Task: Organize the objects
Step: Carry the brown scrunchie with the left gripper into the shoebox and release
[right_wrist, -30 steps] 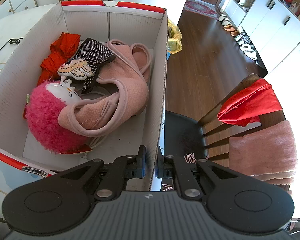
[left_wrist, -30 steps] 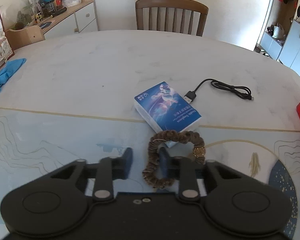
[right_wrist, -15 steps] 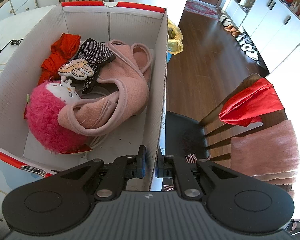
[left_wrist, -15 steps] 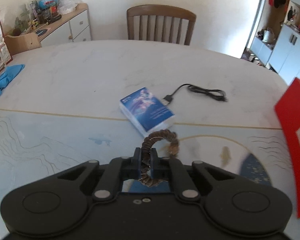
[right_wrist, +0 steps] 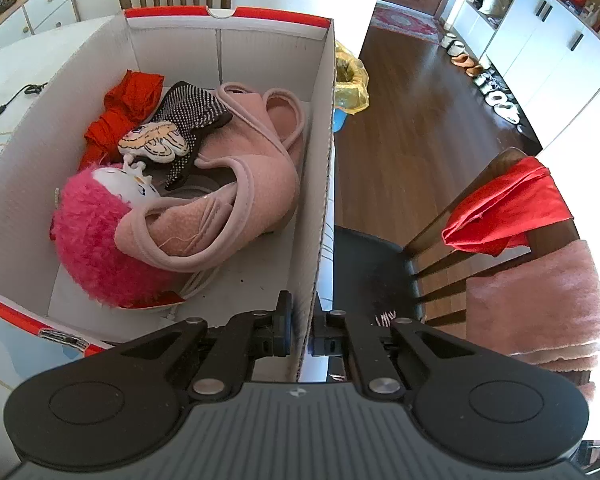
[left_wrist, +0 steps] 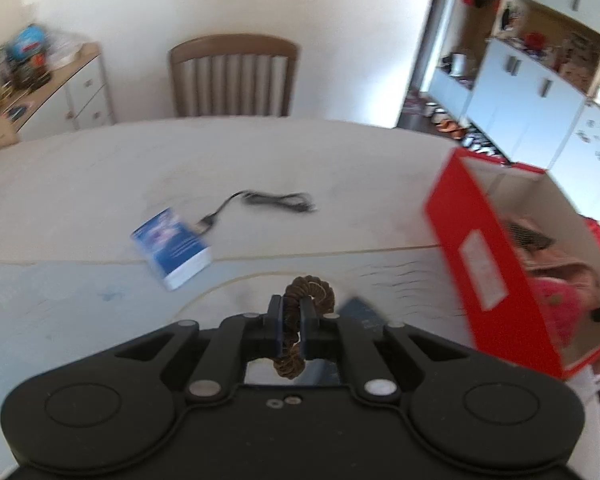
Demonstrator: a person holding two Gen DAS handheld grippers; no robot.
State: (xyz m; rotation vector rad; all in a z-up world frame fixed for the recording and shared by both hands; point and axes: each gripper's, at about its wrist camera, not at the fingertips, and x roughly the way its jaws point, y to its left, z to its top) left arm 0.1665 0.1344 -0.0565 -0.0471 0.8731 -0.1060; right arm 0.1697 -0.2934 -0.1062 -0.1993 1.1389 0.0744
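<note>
My left gripper (left_wrist: 290, 307) is shut on a brown hair scrunchie (left_wrist: 310, 290), lifted above the table. The red cardboard box (left_wrist: 488, 264) stands to its right. A blue tissue pack (left_wrist: 172, 248) and a black USB cable (left_wrist: 268, 201) lie on the table (left_wrist: 100, 176) further back. My right gripper (right_wrist: 300, 320) is shut on the right wall of the box (right_wrist: 320, 208). Inside the box lie pink slippers (right_wrist: 236, 200), a pink plush toy (right_wrist: 96, 248), a dotted black sock (right_wrist: 192, 108) and a red cloth (right_wrist: 128, 108).
A wooden chair (left_wrist: 234, 76) stands behind the table and a sideboard (left_wrist: 60, 96) with clutter at far left. Right of the box a chair (right_wrist: 480, 216) carries a red cloth and a pink towel (right_wrist: 536, 304). White cabinets (left_wrist: 540, 112) line the far right.
My left gripper closed on the scrunchie, lifted it off the table and swung right toward the red box. The right gripper kept still on the box wall.
</note>
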